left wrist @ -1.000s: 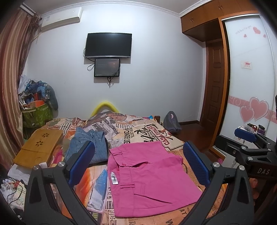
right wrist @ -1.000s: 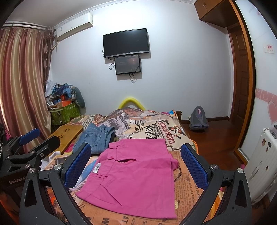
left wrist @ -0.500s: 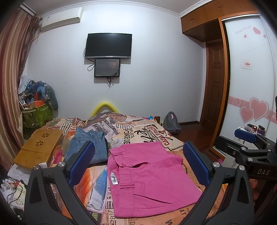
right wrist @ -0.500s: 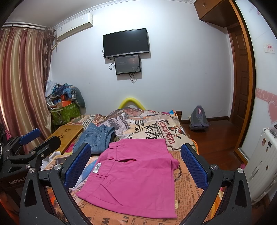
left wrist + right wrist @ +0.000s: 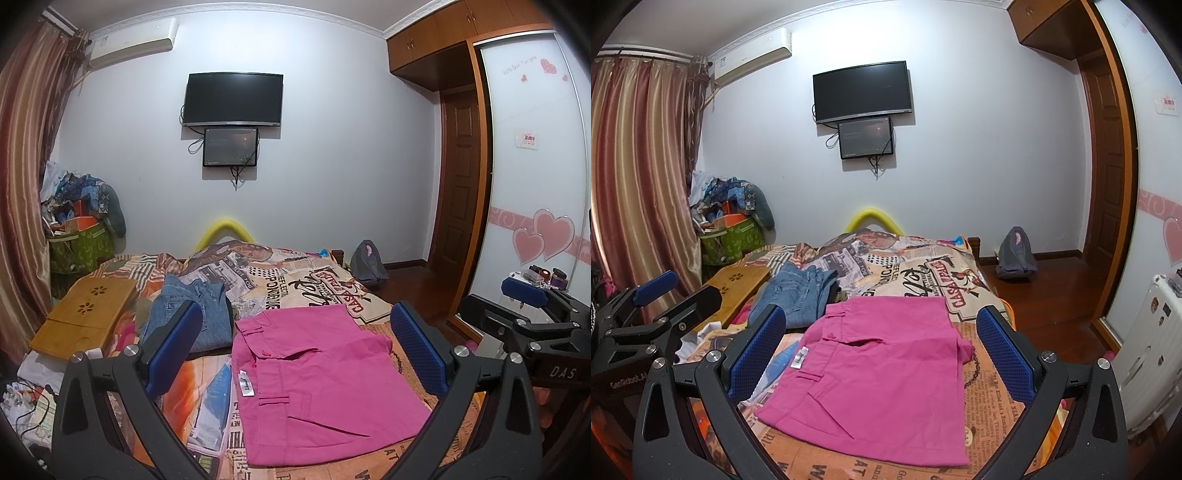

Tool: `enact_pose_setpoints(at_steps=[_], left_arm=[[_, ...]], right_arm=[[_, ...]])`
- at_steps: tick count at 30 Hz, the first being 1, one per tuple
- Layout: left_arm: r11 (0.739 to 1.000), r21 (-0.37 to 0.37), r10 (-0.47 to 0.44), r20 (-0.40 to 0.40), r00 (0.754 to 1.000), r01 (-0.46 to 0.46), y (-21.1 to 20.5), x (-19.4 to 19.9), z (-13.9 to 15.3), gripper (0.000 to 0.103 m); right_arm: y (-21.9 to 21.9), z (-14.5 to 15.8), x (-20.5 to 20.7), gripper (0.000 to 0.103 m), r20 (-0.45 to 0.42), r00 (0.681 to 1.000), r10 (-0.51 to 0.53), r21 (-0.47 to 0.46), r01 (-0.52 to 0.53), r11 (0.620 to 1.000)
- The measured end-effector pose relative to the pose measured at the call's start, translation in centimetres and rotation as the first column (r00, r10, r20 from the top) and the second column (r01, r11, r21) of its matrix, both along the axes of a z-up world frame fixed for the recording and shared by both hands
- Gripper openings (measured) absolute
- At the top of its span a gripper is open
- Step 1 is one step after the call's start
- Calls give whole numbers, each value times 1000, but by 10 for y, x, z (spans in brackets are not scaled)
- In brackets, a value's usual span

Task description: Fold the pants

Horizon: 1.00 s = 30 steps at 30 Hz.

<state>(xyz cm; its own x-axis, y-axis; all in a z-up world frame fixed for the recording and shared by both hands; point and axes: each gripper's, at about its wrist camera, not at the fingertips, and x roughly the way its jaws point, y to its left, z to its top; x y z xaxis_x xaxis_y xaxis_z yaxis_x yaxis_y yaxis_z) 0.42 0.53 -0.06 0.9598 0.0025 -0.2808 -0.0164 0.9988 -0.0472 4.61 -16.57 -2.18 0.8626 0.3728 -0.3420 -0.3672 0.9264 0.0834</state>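
Pink pants [image 5: 317, 384] lie folded flat in a compact rectangle on the bed's patterned cover [image 5: 295, 284], waistband and white label to the left. They also show in the right wrist view [image 5: 882, 373]. My left gripper [image 5: 295, 347] is open and empty, held above and short of the pants. My right gripper [image 5: 882, 354] is open and empty too, at about the same height. The right gripper also shows at the right edge of the left wrist view [image 5: 532, 314], and the left gripper at the left edge of the right wrist view [image 5: 657, 299].
Folded blue jeans [image 5: 192, 314] lie left of the pink pants. A wooden lap tray [image 5: 85, 314] sits on the bed's left side. A green basket of clothes [image 5: 79, 247] stands by the curtain. A grey backpack [image 5: 365, 264] is on the floor near the door. A white radiator [image 5: 1148, 354] stands at right.
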Motion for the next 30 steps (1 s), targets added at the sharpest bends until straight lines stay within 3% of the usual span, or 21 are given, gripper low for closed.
enact_pose_setpoints(at_steps=[17, 24, 30], left_arm=[[1000, 6, 5, -25, 1000, -5, 2, 17, -1, 103], [999, -21, -35, -111, 993, 33, 18, 64, -13, 103], [1000, -18, 17, -193, 981, -21, 42, 126, -33, 103]], right_arm=[[0, -7, 13, 103, -36, 999, 1, 1, -1, 1000], [-8, -15, 42, 103, -59, 998, -23, -24, 22, 999], [-24, -30, 90, 103, -115, 990, -86, -50, 81, 995]])
